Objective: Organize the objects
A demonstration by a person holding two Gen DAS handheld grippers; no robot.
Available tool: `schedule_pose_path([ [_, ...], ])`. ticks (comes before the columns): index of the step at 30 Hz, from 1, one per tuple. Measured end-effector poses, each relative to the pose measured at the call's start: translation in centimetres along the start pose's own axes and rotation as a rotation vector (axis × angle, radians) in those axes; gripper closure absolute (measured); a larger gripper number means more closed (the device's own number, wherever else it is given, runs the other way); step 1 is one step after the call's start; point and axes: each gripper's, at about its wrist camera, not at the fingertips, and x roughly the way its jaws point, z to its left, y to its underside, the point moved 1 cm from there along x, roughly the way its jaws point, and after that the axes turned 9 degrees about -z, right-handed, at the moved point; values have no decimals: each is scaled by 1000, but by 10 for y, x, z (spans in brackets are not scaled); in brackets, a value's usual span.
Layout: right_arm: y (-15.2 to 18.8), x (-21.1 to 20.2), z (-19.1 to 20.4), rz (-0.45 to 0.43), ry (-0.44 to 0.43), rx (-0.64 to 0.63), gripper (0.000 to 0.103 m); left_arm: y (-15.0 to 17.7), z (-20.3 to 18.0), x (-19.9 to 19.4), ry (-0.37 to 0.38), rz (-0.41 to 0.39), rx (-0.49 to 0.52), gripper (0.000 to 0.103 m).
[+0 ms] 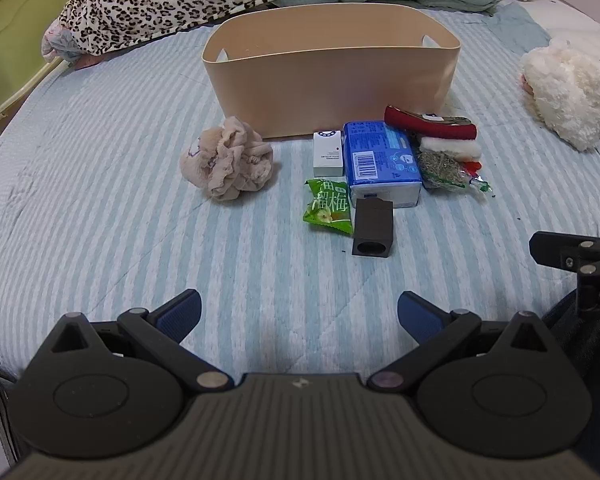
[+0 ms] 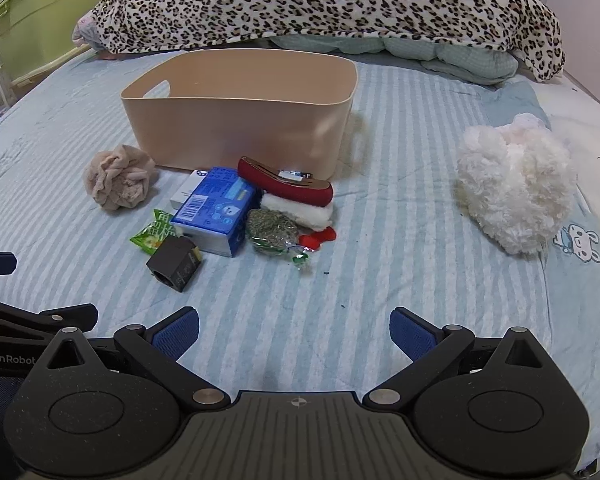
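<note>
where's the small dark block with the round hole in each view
Left wrist: the dark block lies just right of centre, in front of the blue pack.
Right wrist: the dark block lies left of centre, low in the pile.
Shared landmark: in both views it sits beside the green snack packet.

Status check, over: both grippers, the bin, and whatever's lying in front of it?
Left gripper open, empty. Right gripper open, empty. Beige bin upright on bed, contents unseen. Blue tissue pack, dark box, snack packet clustered in front, untouched.
</note>
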Motion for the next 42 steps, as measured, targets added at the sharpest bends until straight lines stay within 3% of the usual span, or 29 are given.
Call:
schedule_pose_path([
  [13, -4, 16, -4, 11, 2, -34, 0, -5, 1, 24, 4, 12, -23, 0],
  [20, -10, 35, -11, 15, -49, -11, 0, -9, 0, 44, 5, 19, -33, 0],
  [29, -19, 66, -13, 40, -42, -119, 4, -14, -11, 71, 31, 29, -28, 0],
  [35, -22, 94, -17, 81, -89, -138, 14, -16, -18, 90, 31, 40, -47, 0],
  [42, -22, 114, -15, 99, -144, -103, 35, -19, -20, 110, 33, 52, -65, 0],
])
